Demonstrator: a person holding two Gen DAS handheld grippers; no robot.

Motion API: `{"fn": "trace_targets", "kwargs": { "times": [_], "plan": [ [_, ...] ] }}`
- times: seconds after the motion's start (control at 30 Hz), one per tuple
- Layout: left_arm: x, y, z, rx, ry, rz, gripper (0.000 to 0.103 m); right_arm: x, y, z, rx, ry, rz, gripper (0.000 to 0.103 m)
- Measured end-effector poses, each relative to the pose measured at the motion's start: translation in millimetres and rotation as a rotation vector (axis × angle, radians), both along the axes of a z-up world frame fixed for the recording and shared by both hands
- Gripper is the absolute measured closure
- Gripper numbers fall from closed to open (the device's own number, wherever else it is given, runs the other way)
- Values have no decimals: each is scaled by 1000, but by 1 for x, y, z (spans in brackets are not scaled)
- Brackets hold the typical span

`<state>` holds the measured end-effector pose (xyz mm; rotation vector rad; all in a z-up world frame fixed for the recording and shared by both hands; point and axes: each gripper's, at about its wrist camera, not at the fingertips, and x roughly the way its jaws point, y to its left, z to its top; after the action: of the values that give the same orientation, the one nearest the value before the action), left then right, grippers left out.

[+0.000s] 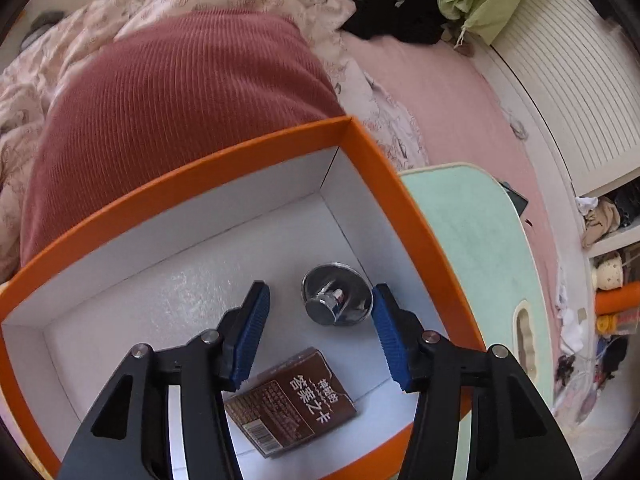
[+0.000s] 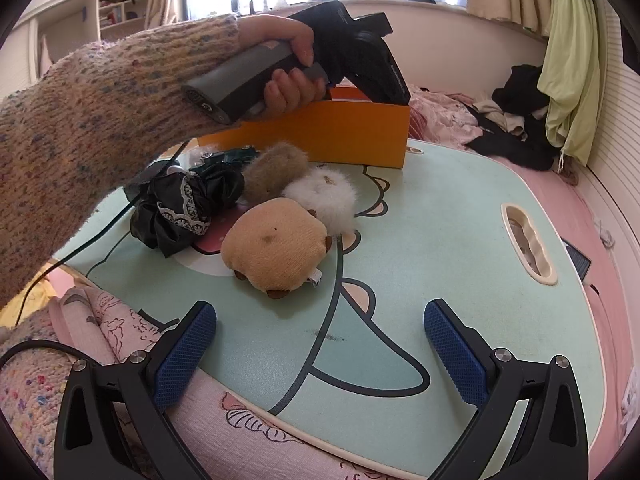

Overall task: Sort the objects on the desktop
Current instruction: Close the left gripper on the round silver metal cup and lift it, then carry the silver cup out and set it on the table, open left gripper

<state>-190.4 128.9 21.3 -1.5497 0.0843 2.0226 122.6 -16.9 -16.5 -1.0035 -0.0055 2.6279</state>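
My left gripper (image 1: 318,334) is open and empty, pointing down into an orange box (image 1: 384,168) with a white inside. In the box lie a shiny metal knob (image 1: 336,294) and a brown card pack (image 1: 292,400), both below the fingertips. My right gripper (image 2: 320,344) is open and empty, low over the near edge of the mint-green tray table (image 2: 440,240). On the table lie a tan plush (image 2: 276,248), a white fluffy plush (image 2: 324,196), a brown fluffy plush (image 2: 272,168) and a black lace scrunchie (image 2: 180,208). The orange box (image 2: 340,132) stands at the table's far side.
A hand holds the left gripper's handle (image 2: 248,76) above the box. A black cable (image 2: 80,248) trails off the table's left. A red corduroy cushion (image 1: 180,112) lies behind the box. Clothes (image 2: 516,120) are piled on the pink bed. The table has a handle slot (image 2: 528,244).
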Motion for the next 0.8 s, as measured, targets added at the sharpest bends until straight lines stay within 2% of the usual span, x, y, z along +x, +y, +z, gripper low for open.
{"fn": "trace_targets", "kwargs": {
  "times": [0.07,0.17,0.3,0.47,0.6,0.7,0.8],
  "plan": [
    [4,2,1,-13,25,-26,71,0,0,0,0,2,-3,0],
    [6,-7,5,24,34,-29,71,0,0,1,1,2,-9,0],
    [21,-35,33,114,92,-37,71,-1,-2,0,1,2,-15,0],
    [77,-92,95,193,271,-95,71,0,-3,0,1,1,-21,0],
    [135,-153,113,247,359,-121,71,0,-2,-1,2,0,-26,0],
    [159,-206,99,208,398,-33,71,0,-3,-1,1,-1,-32,0],
    [158,-255,61,139,383,150,71,0,-3,-1,2,-3,-36,0]
  ]
}}
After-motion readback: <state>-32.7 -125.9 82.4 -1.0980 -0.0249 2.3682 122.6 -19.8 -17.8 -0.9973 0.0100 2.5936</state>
